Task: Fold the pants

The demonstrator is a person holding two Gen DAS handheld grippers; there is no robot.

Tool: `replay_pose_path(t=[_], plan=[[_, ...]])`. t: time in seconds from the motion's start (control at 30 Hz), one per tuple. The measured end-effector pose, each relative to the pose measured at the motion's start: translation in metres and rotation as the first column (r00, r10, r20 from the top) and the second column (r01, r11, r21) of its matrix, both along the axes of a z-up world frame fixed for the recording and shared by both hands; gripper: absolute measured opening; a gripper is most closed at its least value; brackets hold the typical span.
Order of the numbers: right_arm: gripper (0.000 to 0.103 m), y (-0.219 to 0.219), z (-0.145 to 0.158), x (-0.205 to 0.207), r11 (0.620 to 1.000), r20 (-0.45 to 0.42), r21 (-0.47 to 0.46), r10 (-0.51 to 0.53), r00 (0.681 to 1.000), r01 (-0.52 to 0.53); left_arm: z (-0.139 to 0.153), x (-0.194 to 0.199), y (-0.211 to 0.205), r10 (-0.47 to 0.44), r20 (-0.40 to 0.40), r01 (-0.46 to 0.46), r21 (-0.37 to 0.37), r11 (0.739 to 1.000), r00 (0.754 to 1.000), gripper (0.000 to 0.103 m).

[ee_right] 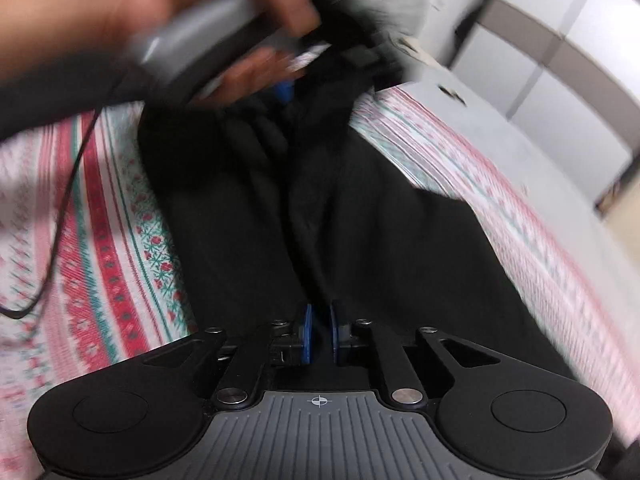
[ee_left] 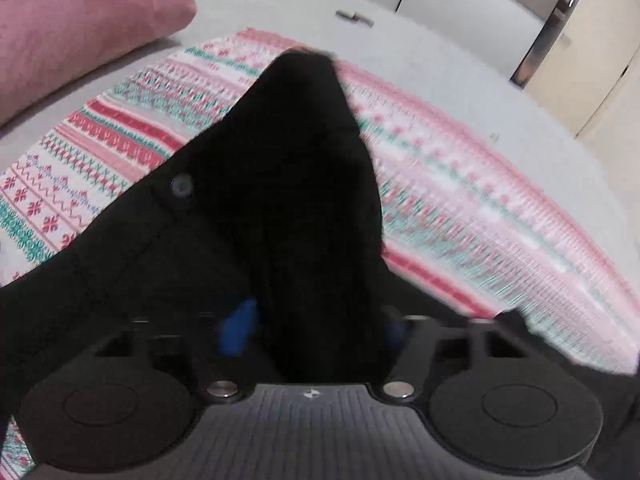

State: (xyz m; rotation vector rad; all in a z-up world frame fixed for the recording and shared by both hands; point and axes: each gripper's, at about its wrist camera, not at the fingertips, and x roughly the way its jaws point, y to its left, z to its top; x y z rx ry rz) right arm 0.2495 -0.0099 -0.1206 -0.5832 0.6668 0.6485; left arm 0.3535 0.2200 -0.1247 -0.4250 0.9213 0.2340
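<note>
Patterned blanket point(ee_right: 120, 240) lies under soft, limp black pants point(ee_right: 380, 240); both my jaws pinch bunched cloth, best gripped at edges.

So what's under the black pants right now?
The patterned blanket lies under the pants, showing on both sides. Whatever lies directly beneath the fabric is covered. Both grippers pinch the pants.

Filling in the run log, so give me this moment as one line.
task: fold pants | left claw: shut on black pants | right claw: shut on black pants | surface: patterned blanket | frames blurred
</note>
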Motion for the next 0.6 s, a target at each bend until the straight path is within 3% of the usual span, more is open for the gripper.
replay_pose_path(t=[0.03,0.07,0.1,0.13,0.17,0.2,0.27,0.3,0.33,0.37,0.4,0.43,0.5,0.57,0.6], plan=[[0.015,-0.019,0.011,0.008,0.997,-0.048,0.062,-0.045,0.998,0.048,-0.002,0.000,0.003,0.012,-0.006,-0.012,-0.014,1.000,1.000,0.066],[0.028,-0.044,0.023,0.020,0.986,-0.096,0.121,-0.107,0.990,0.119,-0.002,-0.002,0.007,0.028,-0.005,-0.028,-0.032,0.999,1.000,0.064],[0.050,-0.069,0.033,0.032,0.968,-0.124,0.159,-0.177,0.976,0.196,-0.001,-0.003,0.011,0.040,0.001,-0.040,-0.051,0.998,0.999,0.064],[0.062,-0.099,0.041,0.045,0.942,-0.130,0.184,-0.261,0.957,0.282,0.001,-0.005,0.015,0.051,0.011,-0.050,-0.073,0.996,0.999,0.064],[0.071,-0.133,0.048,0.059,0.904,-0.120,0.201,-0.359,0.925,0.377,0.004,-0.007,0.019,0.061,0.024,-0.058,-0.087,0.994,0.998,0.064],[0.071,-0.167,0.051,0.074,0.855,-0.128,0.215,-0.455,0.881,0.472,0.006,-0.008,0.021,0.067,0.033,-0.064,-0.088,0.994,0.997,0.064],[0.071,-0.249,0.052,0.111,0.675,-0.243,0.260,-0.646,0.723,0.690,0.009,-0.008,0.023,0.081,0.043,-0.077,-0.072,0.994,0.996,0.064],[0.071,-0.289,0.049,0.127,0.561,-0.315,0.275,-0.715,0.624,0.781,0.009,-0.007,0.024,0.088,0.041,-0.085,-0.067,0.994,0.995,0.064],[0.071,-0.329,0.044,0.144,0.434,-0.370,0.262,-0.780,0.505,0.862,0.008,-0.006,0.024,0.088,0.039,-0.086,-0.065,0.994,0.995,0.064],[0.071,-0.353,0.041,0.156,0.360,-0.376,0.233,-0.823,0.425,0.904,0.007,-0.004,0.023,0.083,0.040,-0.080,-0.066,0.995,0.996,0.064],[0.073,-0.373,0.039,0.170,0.312,-0.354,0.200,-0.861,0.366,0.929,0.006,-0.002,0.022,0.074,0.044,-0.072,-0.064,0.995,0.996,0.064],[0.073,-0.386,0.038,0.181,0.288,-0.342,0.188,-0.877,0.338,0.939,0.006,-0.001,0.020,0.070,0.047,-0.067,-0.056,0.996,0.996,0.066],[0.073,-0.407,0.036,0.201,0.244,-0.388,0.222,-0.866,0.315,0.944,0.011,0.002,0.015,0.074,0.073,-0.072,-0.034,0.997,0.995,0.074],[0.071,-0.418,0.034,0.217,0.219,-0.442,0.259,-0.839,0.317,0.941,0.019,0.003,0.005,0.045,0.124,-0.048,0.015,0.999,0.991,0.103],[0.071,-0.416,0.034,0.225,0.222,-0.439,0.257,-0.840,0.318,0.941,0.022,0.003,-0.002,0.018,0.147,-0.029,0.071,0.997,0.989,0.103]])
